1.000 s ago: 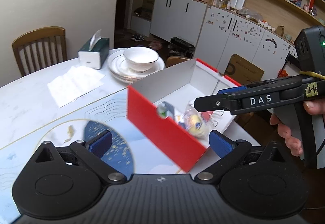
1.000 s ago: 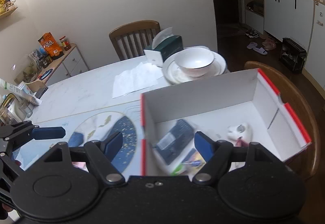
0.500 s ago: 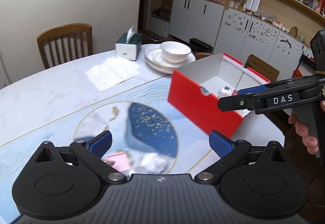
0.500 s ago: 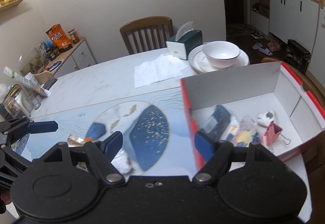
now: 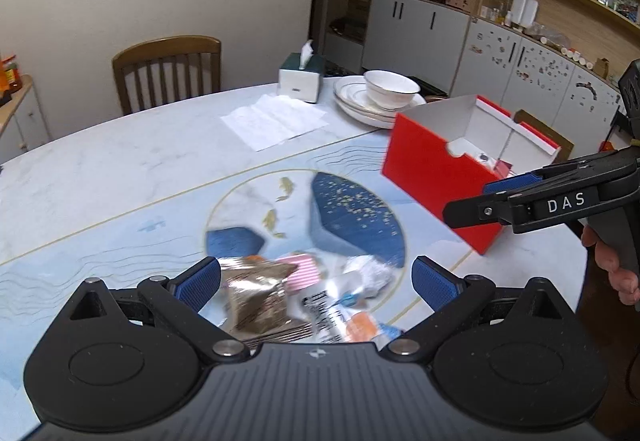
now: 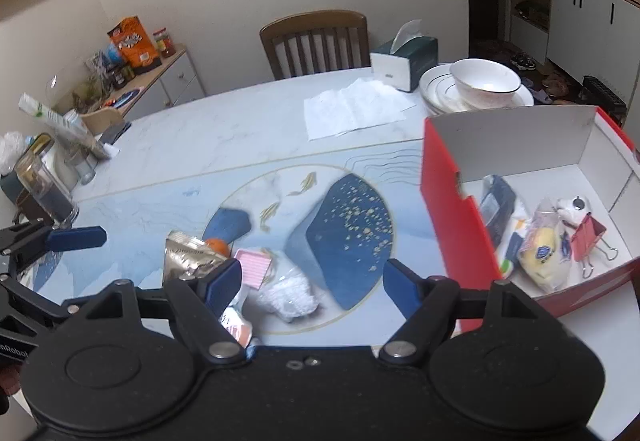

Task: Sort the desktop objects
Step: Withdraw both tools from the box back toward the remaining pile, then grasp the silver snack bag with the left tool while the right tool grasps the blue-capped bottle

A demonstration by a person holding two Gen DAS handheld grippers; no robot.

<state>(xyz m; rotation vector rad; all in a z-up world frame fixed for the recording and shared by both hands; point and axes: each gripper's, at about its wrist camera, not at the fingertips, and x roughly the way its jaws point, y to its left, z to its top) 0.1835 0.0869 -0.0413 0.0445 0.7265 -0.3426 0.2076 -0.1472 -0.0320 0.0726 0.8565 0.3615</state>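
A pile of small items lies near the table's front edge: a foil packet (image 5: 256, 297) (image 6: 188, 255), a pink striped pad (image 5: 304, 271) (image 6: 254, 267), a crumpled white plastic wrap (image 5: 368, 275) (image 6: 288, 295) and a small orange ball (image 6: 218, 246). My left gripper (image 5: 316, 281) hangs open over the pile with nothing between its pads. My right gripper (image 6: 312, 281) is open too, above the white wrap. The red box (image 5: 436, 177) (image 6: 452, 209) stands to the right. It holds a dark device (image 6: 496, 209), a bagged yellow item (image 6: 540, 253) and a red binder clip (image 6: 588, 237).
At the back of the table are a tissue box (image 6: 404, 61), stacked plates with a bowl (image 6: 480, 85) and a white paper sheet (image 6: 356, 109). A wooden chair (image 6: 316, 41) stands behind. Jars and bottles (image 6: 44, 185) crowd the table's left edge.
Both grippers have swung left, away from the red box and toward the pile of loose items. The box has slid to the right in both views. Both stay open.
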